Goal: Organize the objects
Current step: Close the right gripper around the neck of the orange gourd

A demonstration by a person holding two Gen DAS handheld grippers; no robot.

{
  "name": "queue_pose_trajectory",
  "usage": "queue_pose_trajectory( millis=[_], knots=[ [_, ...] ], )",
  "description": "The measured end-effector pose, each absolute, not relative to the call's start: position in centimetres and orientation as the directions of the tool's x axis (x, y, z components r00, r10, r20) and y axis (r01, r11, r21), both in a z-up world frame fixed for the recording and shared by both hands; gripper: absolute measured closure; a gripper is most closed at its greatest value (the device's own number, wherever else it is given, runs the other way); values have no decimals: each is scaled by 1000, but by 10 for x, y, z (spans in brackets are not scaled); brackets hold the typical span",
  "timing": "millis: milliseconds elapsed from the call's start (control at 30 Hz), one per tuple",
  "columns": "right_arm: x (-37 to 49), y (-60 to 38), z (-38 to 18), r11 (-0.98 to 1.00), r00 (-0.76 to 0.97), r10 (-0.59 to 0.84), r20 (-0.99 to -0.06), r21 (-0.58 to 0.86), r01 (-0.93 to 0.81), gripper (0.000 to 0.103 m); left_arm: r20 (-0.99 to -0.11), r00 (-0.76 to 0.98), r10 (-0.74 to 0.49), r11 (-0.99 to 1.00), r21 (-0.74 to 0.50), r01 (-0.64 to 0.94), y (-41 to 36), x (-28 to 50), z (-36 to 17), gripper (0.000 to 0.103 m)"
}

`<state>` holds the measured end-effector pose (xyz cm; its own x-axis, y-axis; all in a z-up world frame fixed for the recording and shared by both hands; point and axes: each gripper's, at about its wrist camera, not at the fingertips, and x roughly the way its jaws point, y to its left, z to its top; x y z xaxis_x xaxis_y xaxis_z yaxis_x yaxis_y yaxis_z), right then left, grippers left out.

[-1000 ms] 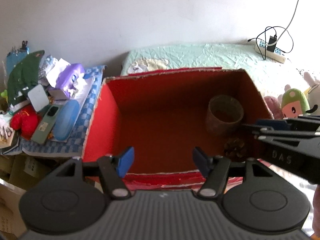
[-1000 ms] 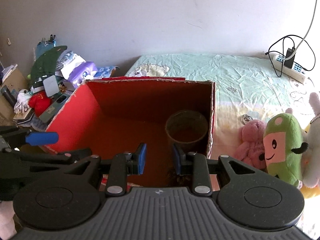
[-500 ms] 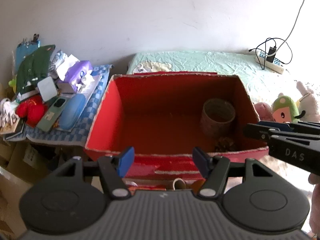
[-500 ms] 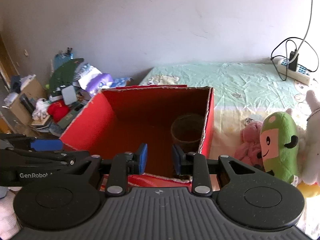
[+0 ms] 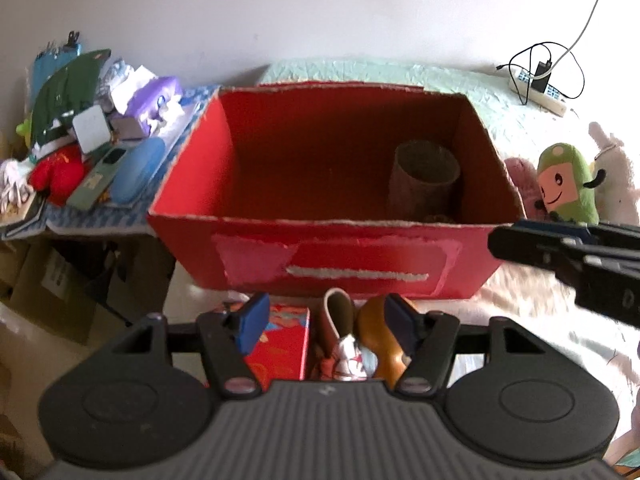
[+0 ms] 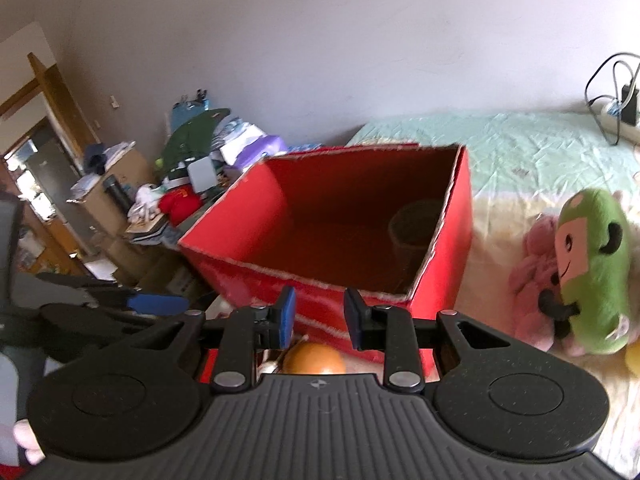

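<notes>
The red box [image 5: 340, 256] sat open on the bed [image 6: 500, 148], a brown cup [image 5: 424, 176] inside at its right end. In front of it lay an orange gourd-like object [image 5: 376, 336], just below both grippers. The left gripper [image 5: 322, 322] had its jaws wide apart and empty; the right gripper [image 6: 319, 316] had its jaws narrower, also empty. A good pick probably meant descending squarely over the gourd before closing.

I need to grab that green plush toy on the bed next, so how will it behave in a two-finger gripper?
The green plush toy looks soft and stuffed, so it will probably squash and feel light. Its fuzzy fabric should grip well. It lies leaning against the pink plush, so pushing it may drag or nudge that one.
</notes>
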<state>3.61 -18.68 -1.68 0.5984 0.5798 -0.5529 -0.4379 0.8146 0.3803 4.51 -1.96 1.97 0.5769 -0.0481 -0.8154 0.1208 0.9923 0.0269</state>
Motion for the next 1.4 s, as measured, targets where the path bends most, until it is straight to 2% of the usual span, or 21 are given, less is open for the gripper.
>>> queue_pose_trajectory(
  millis=[200,533,733,833,1000,1200,1400],
  knots=[
    [35,-188,-33,805,553,592,-586,398,-440,73,-834,551,-34,993,36,116,-28,42,7,36],
    [43,-199,-64,773,467,633,-617,532,-346,74,-861,506,-48,988,33,150,-41,34,-14,41],
    [47,-202,-82,738,406,671,-620,612,-286,75,-870,475,-128,980,-36,197,-39,21,-26,48],
    [50,-201,-88,713,371,697,-613,648,-268,75,-863,463,-202,970,-110,218,-36,20,-28,50],
    [55,-196,-97,696,334,714,-615,672,-251,74,-843,445,-301,944,-198,264,-40,19,-31,51],
    [63,-200,-113,664,282,742,-608,724,-187,74,-856,394,-334,929,-228,292,-46,24,-48,54],
    [64,-191,-116,660,254,748,-613,725,-197,74,-861,384,-334,927,-225,300,-42,39,-57,55]
  ],
)
